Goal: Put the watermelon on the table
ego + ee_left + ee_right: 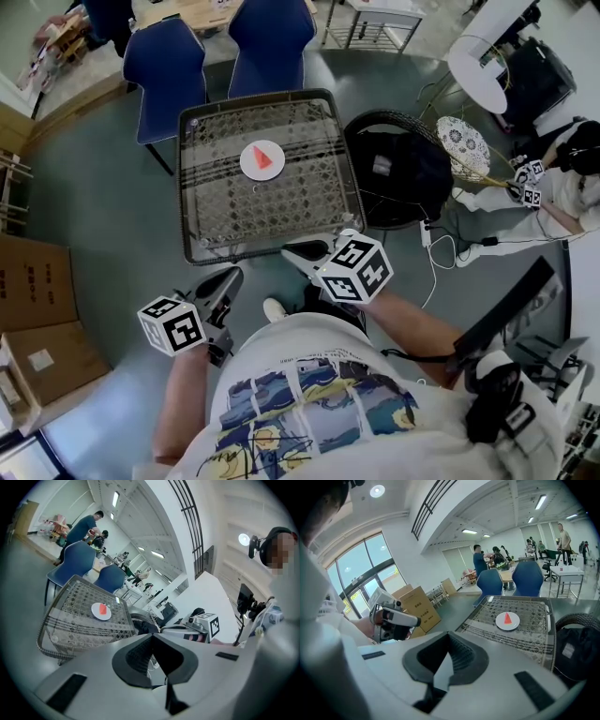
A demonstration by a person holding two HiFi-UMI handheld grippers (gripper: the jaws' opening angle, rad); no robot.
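A red watermelon wedge (264, 157) lies on a white plate (253, 170) near the middle of the glass-topped lattice table (192, 187). Both gripper views show the wedge (102, 610) (507, 618) on its plate, well ahead of the jaws. My left gripper (223, 283) hangs low by my body, short of the table's near edge, shut and empty. Closer to that edge, at its near right corner, my right gripper (302, 255) is shut with nothing in it. Each gripper's jaws meet in its own view: left gripper (166, 686), right gripper (433, 691).
Two blue chairs (169, 66) (272, 37) stand behind the table. A black round seat with a bag (403, 173) sits right of it, beside a racket (464, 145) and floor cables (441, 253). Cardboard boxes (37, 309) are at the left. A seated person (562, 187) is at far right.
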